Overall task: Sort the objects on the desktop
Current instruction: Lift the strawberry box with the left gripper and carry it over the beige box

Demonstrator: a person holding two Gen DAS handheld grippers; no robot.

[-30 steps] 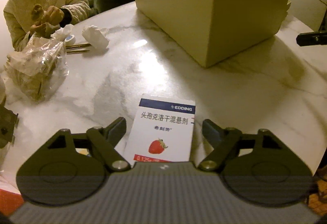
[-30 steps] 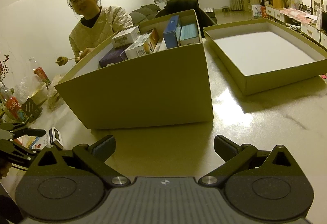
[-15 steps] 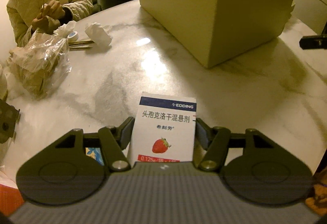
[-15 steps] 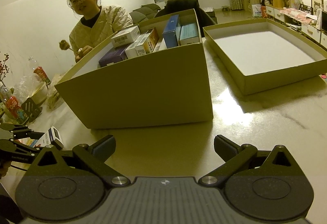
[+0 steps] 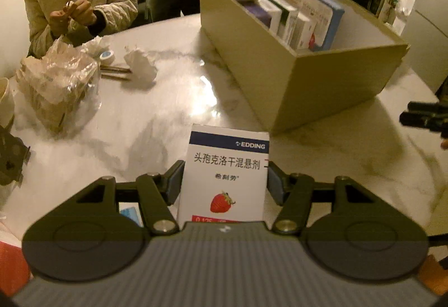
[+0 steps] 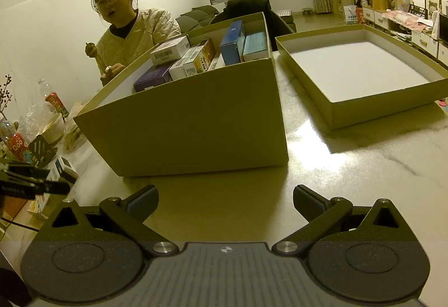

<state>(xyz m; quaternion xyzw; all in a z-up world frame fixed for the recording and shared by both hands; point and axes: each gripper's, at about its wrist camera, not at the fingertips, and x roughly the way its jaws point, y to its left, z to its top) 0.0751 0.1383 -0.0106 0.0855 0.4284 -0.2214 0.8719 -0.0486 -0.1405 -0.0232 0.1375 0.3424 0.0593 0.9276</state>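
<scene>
Left claw (image 5: 225,181) angled steeply downward, both blue-padded fingers (image 5: 175,181) pressed flat against opposite sides of a white medicine carton (image 5: 225,175), carton upright between them. Seen from the right wrist view as a dark linkage at the far left edge. Right claw (image 6: 225,202) tilted down toward the surface (image 6: 350,181), jaws spread wide, nothing between the fingers, pads facing each other across bare space.
</scene>
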